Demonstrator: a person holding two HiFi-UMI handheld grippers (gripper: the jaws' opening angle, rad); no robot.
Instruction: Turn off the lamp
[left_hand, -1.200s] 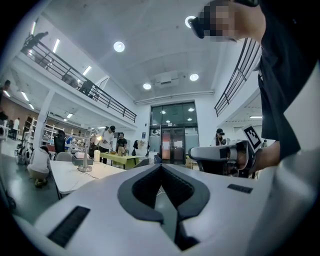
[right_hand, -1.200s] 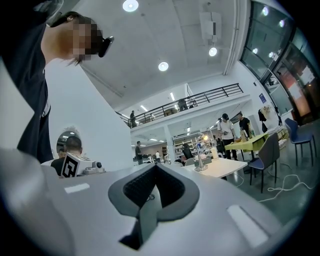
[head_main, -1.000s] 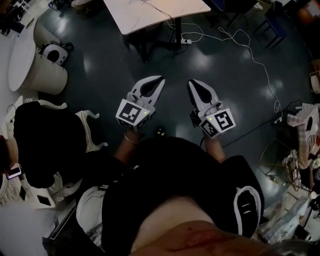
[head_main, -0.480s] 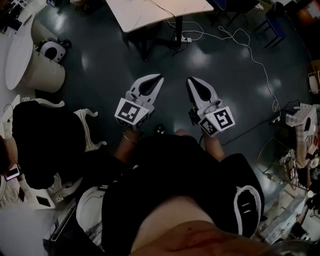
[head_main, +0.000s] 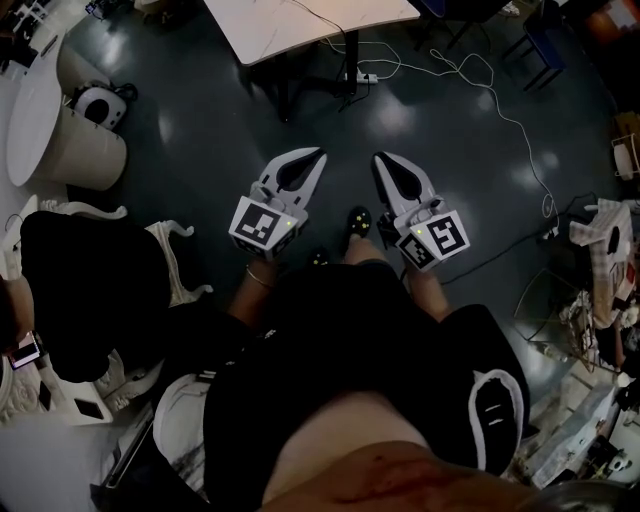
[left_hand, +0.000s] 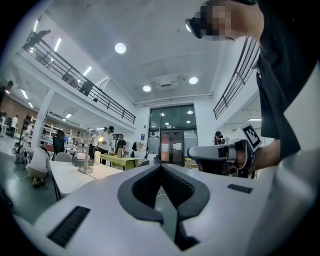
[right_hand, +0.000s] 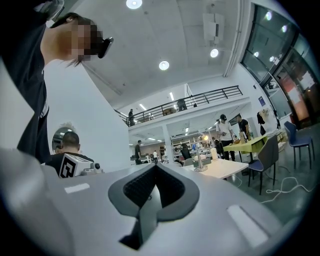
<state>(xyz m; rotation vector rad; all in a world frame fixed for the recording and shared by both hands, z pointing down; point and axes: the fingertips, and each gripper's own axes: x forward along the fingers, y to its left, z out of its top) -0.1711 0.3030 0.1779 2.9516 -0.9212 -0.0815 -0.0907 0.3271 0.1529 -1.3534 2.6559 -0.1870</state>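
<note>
Open hall with a dark, glossy floor (head_main: 200, 130) made up the setting. The lamp (left_hand: 88, 156) stood upright on a white tabletop (left_hand: 70, 176) well ahead of the person, and its head was lit. The right gripper view showed the lamp (right_hand: 201, 161) on that tabletop with a yellow-green table (right_hand: 247, 143) behind it. In the head view, what appeared to be the near end of the tabletop (head_main: 300, 25) lay at the top edge, and no lamp could be made out there.

The left gripper (head_main: 318, 157) and the right gripper (head_main: 380, 162) were held side by side over bare floor, well apart from the tabletop. Each gripper's jaws were closed together with nothing between them.

Judged step: the approach, with the lamp on and not yet reached. The next move would call for closing the distance to the tabletop. The switch, too small to make out from here, would then have to be found and pressed with a gripper tip without tipping the lamp.
</note>
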